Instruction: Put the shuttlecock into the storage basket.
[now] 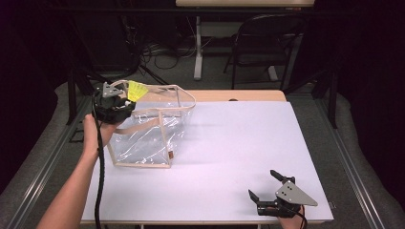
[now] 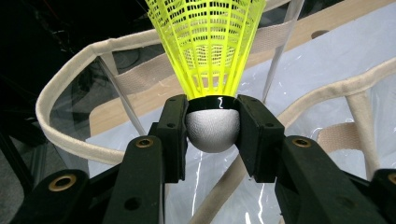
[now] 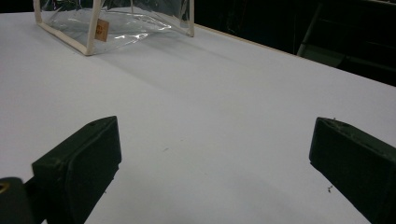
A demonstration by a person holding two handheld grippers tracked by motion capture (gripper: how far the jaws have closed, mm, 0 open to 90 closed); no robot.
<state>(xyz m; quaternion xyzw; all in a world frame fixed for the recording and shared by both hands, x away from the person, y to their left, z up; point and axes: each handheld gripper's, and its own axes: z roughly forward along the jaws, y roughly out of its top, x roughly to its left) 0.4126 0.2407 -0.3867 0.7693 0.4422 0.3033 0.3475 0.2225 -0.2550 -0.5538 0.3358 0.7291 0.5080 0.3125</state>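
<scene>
A yellow shuttlecock (image 1: 137, 90) (image 2: 208, 56) with a white round head is clamped by its head in my left gripper (image 1: 125, 101) (image 2: 213, 131), which is shut on it above the open mouth of a clear plastic tote bag (image 1: 148, 131) (image 3: 116, 21) with beige straps (image 2: 65, 93). The bag stands at the table's left. My right gripper (image 1: 265, 185) (image 3: 212, 168) rests low near the front right of the table, open, with nothing between its jaws, pointing toward the bag.
A white sheet (image 1: 229, 143) covers the table; a wooden strip (image 1: 239, 96) shows at its far edge. A black chair (image 1: 267, 43) and a table leg (image 1: 197, 47) stand beyond on the floor. Dark curtains close both sides.
</scene>
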